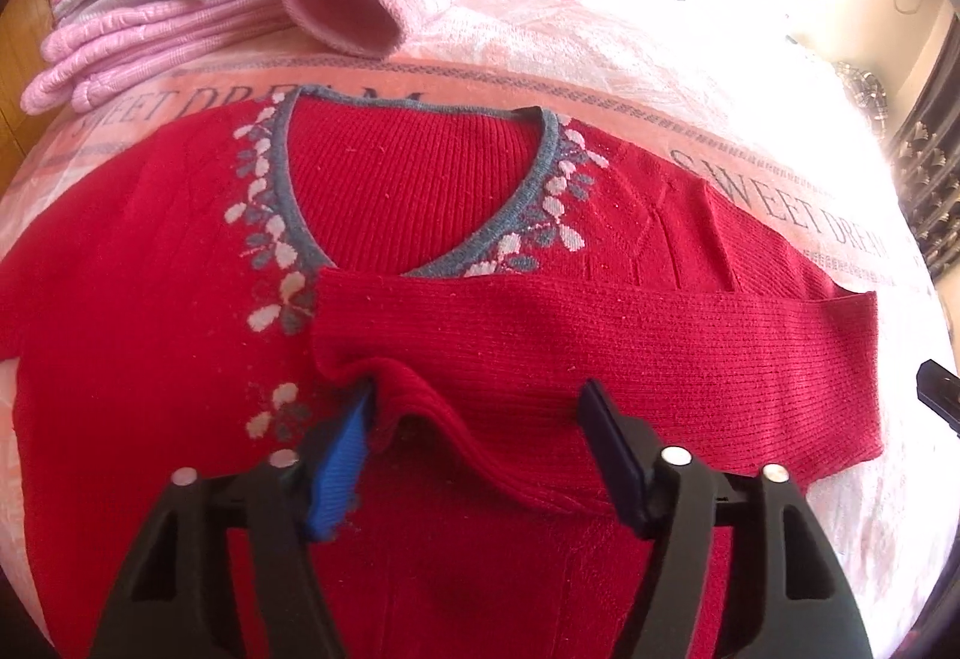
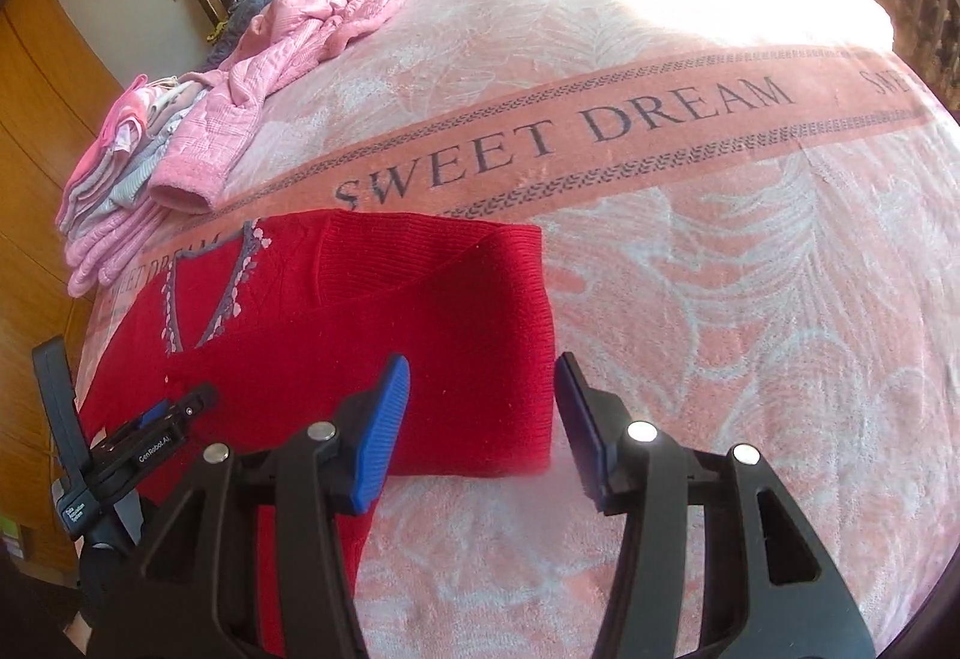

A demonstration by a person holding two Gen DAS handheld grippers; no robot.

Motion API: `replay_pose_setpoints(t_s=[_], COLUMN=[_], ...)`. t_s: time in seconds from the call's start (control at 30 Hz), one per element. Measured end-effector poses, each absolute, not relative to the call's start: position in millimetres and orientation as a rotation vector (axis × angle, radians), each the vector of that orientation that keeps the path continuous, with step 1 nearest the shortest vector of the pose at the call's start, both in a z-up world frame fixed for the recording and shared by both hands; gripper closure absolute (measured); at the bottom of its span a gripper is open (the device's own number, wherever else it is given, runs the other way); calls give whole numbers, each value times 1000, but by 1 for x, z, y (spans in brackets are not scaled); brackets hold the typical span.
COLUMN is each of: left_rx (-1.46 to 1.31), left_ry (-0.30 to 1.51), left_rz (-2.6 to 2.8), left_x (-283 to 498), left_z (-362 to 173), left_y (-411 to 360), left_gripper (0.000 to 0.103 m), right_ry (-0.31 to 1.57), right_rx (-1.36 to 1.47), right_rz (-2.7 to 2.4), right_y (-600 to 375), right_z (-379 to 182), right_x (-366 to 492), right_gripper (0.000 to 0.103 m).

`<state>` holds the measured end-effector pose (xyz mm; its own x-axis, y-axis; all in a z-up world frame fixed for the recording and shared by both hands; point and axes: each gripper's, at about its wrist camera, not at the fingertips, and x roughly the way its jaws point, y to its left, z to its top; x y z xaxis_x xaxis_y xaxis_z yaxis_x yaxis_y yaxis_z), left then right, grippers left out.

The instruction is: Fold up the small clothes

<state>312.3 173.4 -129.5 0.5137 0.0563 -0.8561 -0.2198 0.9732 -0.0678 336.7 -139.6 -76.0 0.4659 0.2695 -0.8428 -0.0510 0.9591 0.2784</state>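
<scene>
A red knit sweater (image 1: 414, 191) with a grey V-neck trimmed in white and grey leaves lies flat on the bed. Its right sleeve (image 1: 660, 341) is folded across the chest. My left gripper (image 1: 480, 413) stands open over the sleeve's cuff end, and a ridge of red cloth rises between its fingers. In the right wrist view the sweater (image 2: 384, 311) shows a straight folded right edge. My right gripper (image 2: 480, 395) is open just above that edge, holding nothing. The left gripper (image 2: 174, 413) appears low on the sweater at the far left.
A stack of folded pink and pale blue clothes (image 1: 150, 29) sits at the bed's far left. A loose pink quilted garment (image 2: 312, 35) lies beside it, one cuff (image 1: 342, 11) close to the sweater's collar. The pink "SWEET DREAM" blanket (image 2: 750, 269) stretches bare to the right.
</scene>
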Motion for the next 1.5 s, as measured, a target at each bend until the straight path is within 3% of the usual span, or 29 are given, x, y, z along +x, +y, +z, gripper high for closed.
replay_pose_setpoints(t_s=[0.07,0.13,0.47,0.7,0.9,0.97,1.1,1.17,1.5], left_rx=[-205,-258,-311,-393,-496,-493,-440,-427,-462], left_ry=[990,965,766,745,866,893,882,848,802], left_rz=[160,141,268,391,402,410,452,487,388], left_x=[310,308,287,274,274,274,267,262,267], left_z=[-124,-118,-66,-71,-111,-119,-114,-102,-89], left_y=[179,189,264,339,362,365,379,390,377], left_gripper=[82,90,91,91,78,69,62,54,48], right_ry=[1072,1071,1057,1086,1150,1193,1270,1267,1102], right_rx=[227,229,242,262,212,197,137,98,244], right_rz=[193,189,210,270,329,323,276,272,392], right_y=[-140,-139,-113,-82,-50,-45,-43,-42,-44], right_z=[-77,-77,-72,-78,-93,-104,-126,-124,-77], right_x=[337,339,348,354,357,358,354,352,351], right_gripper=[52,52,52,52,53,53,52,52,50])
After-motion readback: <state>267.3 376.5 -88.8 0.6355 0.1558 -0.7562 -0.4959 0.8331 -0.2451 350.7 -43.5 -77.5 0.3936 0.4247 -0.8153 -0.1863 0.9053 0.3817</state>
